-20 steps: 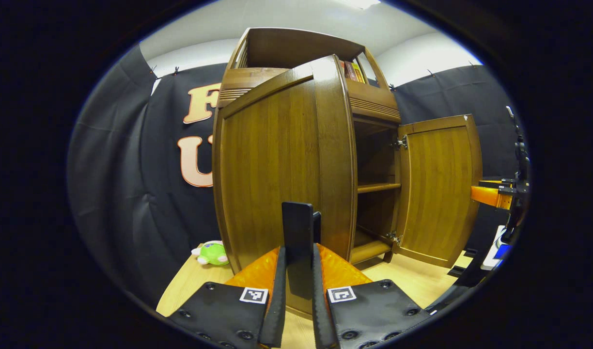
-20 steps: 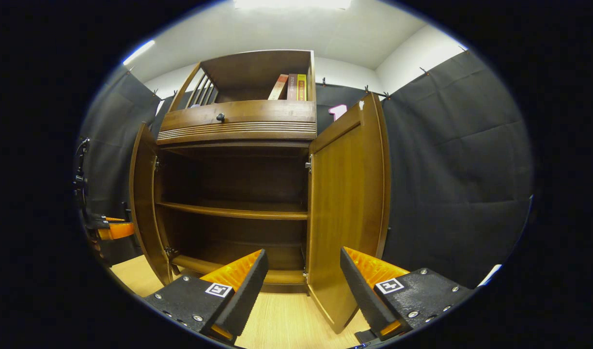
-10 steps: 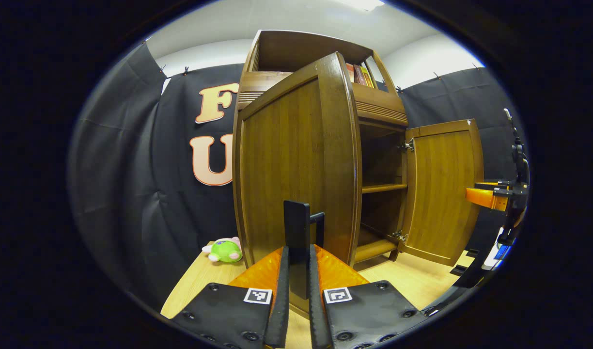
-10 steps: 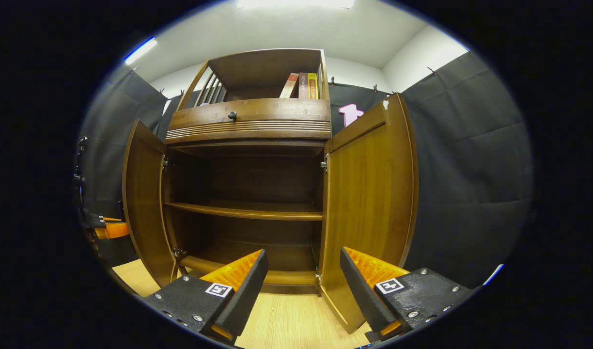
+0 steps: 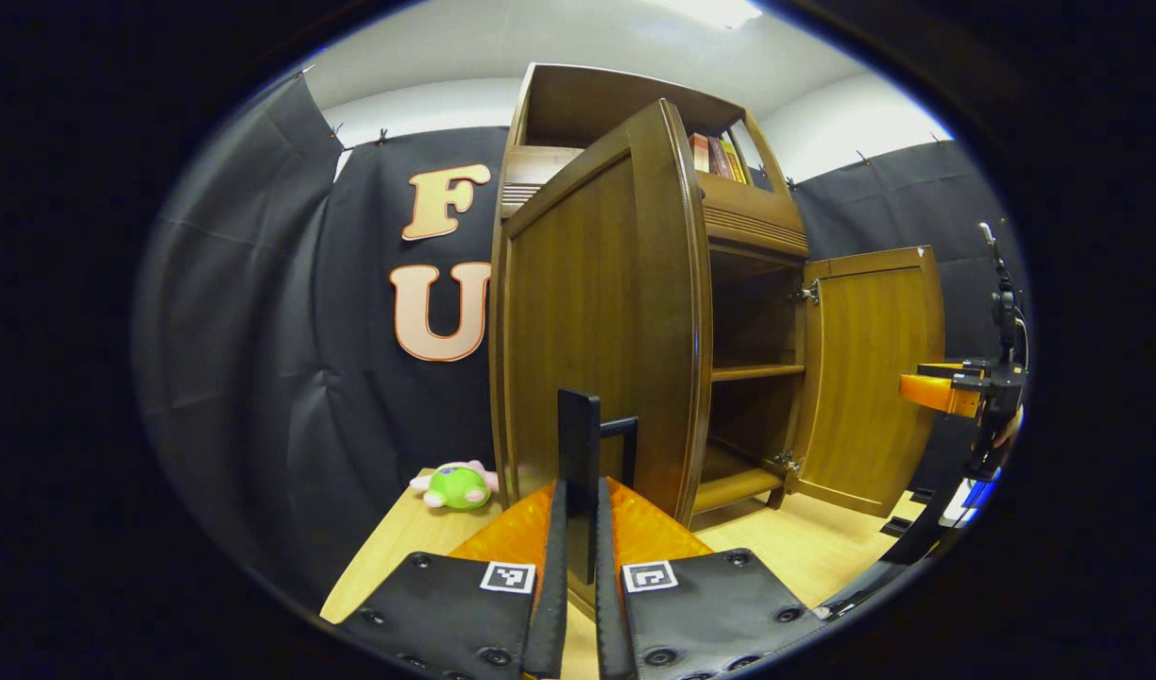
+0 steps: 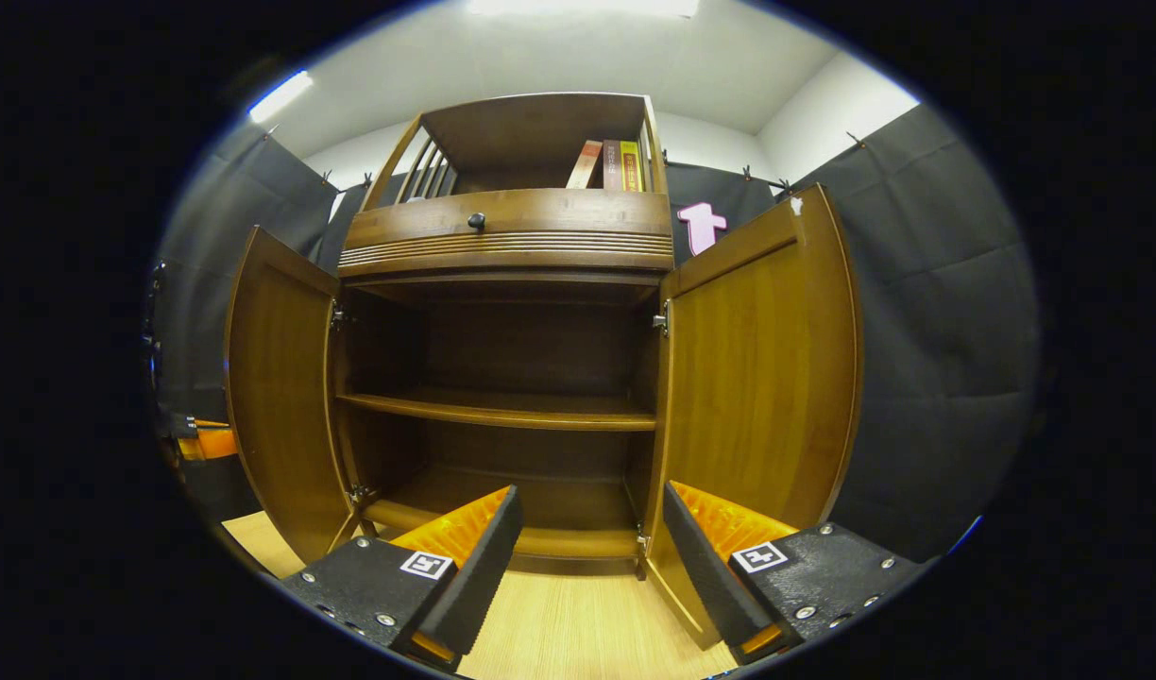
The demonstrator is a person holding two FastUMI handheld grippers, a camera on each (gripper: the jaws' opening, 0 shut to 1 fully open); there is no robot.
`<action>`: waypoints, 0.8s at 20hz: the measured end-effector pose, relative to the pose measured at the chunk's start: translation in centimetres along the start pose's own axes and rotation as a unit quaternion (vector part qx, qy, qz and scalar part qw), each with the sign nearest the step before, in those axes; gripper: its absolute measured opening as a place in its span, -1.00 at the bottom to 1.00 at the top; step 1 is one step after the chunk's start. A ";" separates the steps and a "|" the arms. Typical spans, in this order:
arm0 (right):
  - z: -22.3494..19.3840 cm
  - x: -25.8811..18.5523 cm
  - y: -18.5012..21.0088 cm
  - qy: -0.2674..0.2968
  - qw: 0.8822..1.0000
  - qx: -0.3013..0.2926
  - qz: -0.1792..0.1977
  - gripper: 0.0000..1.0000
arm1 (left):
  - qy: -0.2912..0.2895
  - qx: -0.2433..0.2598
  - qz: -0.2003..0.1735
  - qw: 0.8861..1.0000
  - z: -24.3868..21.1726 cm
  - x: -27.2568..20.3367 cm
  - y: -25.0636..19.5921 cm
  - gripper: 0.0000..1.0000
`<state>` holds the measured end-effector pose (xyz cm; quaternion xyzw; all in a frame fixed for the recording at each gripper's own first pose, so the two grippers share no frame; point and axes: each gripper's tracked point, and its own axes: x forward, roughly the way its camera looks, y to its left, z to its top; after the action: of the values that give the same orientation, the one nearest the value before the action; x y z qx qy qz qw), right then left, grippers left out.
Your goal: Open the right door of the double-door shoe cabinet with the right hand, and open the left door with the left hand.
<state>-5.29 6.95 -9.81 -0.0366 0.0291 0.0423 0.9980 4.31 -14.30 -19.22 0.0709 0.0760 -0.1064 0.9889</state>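
Your cabinet point(image 6: 507, 231) is dark brown wood, fingers point(image 6: 474, 557) orange with black pads, toy point(image 5: 457, 486) green and pink

- Both doors point(image 6: 280, 397) stand swung out; the cabinet point(image 6: 507, 236) mouth between them is open.
- A shelf point(image 6: 502, 413) splits the inside into two bare bays.

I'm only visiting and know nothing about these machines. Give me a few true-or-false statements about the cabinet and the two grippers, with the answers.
1. Both cabinet doors stand open. True: the left door and right door are swung out.
2. The left gripper is shut on the black door handle. True.
3. The right gripper clamps the right door. False: its fingers are spread, gripping nothing.
4. Shoes fill the middle shelf. False: it looks bare.
5. Books stand in the top compartment. True.
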 end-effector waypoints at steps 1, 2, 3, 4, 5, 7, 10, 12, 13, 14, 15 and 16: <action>-0.1 0.1 0.3 0.001 1.000 0.000 0.002 0.84 | 0.001 0.001 0.004 1.000 0.0 0.0 0.2 -0.61; -0.3 0.2 0.7 0.002 1.000 0.000 0.004 0.84 | 0.001 0.002 0.007 1.000 -0.1 -0.1 0.4 -0.60; -0.2 0.4 0.9 0.002 1.000 0.000 0.005 0.84 | 0.001 0.000 0.011 1.000 -0.1 -0.2 0.5 -0.61; -0.3 0.6 1.1 0.002 1.000 0.000 0.005 0.84 | 0.001 -0.001 0.015 1.000 0.0 -0.2 0.5 -0.61; -0.2 0.8 1.2 0.003 1.000 0.001 0.005 0.84 | 0.000 -0.001 0.016 1.000 0.0 -0.2 0.5 -0.60; -0.2 1.1 1.6 0.004 1.000 0.003 0.007 0.84 | 0.000 0.002 0.017 1.000 -0.1 -0.2 0.8 -0.61; -0.4 1.4 2.1 0.005 1.000 0.002 0.007 0.84 | 0.000 0.008 0.021 1.000 0.0 -0.3 1.1 -0.61; -0.5 1.6 2.6 0.007 1.000 0.003 0.010 0.84 | -0.002 0.010 0.027 1.000 0.0 -0.3 1.5 -0.61; -0.5 1.7 2.9 0.008 1.000 0.003 0.010 0.84 | -0.003 0.011 0.032 0.999 0.1 -0.3 1.8 -0.60; -0.6 1.7 3.1 0.008 1.000 0.002 0.011 0.84 | -0.003 0.010 0.039 0.999 0.1 -0.4 2.0 -0.60; -0.7 1.8 3.5 0.009 1.000 0.002 0.013 0.84 | -0.003 0.008 0.046 0.999 0.0 -0.4 2.1 -0.60; -0.6 1.9 3.8 0.009 1.000 0.002 0.015 0.84 | -0.004 0.003 0.051 0.999 0.0 -0.6 2.3 -0.60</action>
<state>-3.72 10.87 -10.78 -0.0349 0.0387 0.0566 0.9970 4.28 -12.01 -18.82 0.0778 0.0684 -0.0560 0.9930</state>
